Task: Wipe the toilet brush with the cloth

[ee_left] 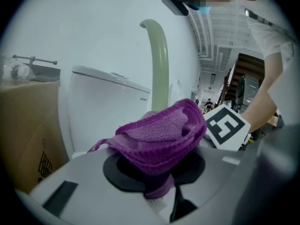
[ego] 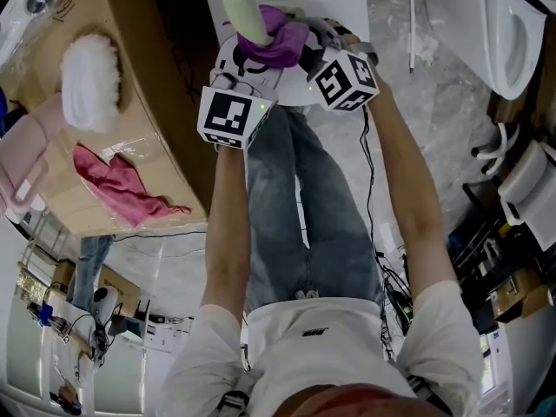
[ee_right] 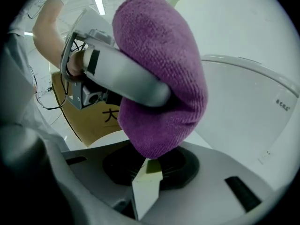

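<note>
The toilet brush's pale green handle (ego: 243, 7) stands upright in front of me, its curved top (ee_left: 157, 41) rising above the purple cloth (ego: 274, 42). The cloth (ee_left: 161, 135) is folded round the handle, and my left gripper (ee_left: 157, 172) is shut on it. In the right gripper view the cloth (ee_right: 161, 74) bulges over one grey left finger (ee_right: 126, 76). Below it my right gripper (ee_right: 150, 165) is shut on the lower handle (ee_right: 149, 172). In the head view the left gripper (ego: 248, 59) and right gripper (ego: 313, 46) meet at the cloth. The brush's head is hidden.
A cardboard-topped table (ego: 165, 159) at the left carries a white fluffy pad (ego: 89, 81) and a pink cloth (ego: 117, 185). A white toilet (ego: 512, 33) stands at the upper right, and another toilet (ee_left: 103, 111) is close behind the brush. Cables (ego: 387, 276) lie on the marble floor.
</note>
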Tool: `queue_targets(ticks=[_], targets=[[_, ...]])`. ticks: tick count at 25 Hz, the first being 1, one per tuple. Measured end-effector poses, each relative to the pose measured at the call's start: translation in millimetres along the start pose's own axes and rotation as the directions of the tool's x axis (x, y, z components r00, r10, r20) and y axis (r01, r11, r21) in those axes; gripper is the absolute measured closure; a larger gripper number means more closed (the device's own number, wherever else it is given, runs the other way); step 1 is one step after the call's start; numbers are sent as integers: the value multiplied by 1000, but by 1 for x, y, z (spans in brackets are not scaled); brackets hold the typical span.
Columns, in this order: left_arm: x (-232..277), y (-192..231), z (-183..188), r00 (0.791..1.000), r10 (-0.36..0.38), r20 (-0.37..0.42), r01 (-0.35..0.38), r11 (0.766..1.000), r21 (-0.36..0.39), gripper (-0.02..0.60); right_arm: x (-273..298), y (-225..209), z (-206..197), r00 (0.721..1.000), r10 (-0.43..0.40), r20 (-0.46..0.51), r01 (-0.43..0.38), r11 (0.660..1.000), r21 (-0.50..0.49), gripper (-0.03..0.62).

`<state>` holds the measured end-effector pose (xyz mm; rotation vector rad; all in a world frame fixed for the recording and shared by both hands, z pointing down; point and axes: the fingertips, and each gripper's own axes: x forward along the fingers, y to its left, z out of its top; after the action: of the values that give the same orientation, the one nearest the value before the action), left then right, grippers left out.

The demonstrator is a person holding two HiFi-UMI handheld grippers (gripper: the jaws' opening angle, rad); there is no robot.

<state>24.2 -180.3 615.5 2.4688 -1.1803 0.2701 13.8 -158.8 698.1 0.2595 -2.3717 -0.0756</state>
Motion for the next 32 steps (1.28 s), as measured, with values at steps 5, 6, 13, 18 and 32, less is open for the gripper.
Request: queue_targets(ticks=[5,6,13,18,32], targets=[[9,4,-24,998,15,-56,-15,1000,5,451,0,0,0,1000,-4,0,4,1000,-2,530],[9,4,-26,998,17,-58,-17,1000,4,451,0,0,0,1000,-4,0,4,1000,-2,530],[4,3,-23,996,29,-90,-29,1000,5,451,-1,0,0,1000,1,-1,-1,1000,-3,528],[-7,1,-5,998,25,-60,-25,1000,3,451,0,0,1,1000,-2,-5,2,1000,-4,528],[-39,-5,74,996,12,85,-7,998,-55,448,1,-1,1,1000,-6,-15,6,1000,-3,528]])
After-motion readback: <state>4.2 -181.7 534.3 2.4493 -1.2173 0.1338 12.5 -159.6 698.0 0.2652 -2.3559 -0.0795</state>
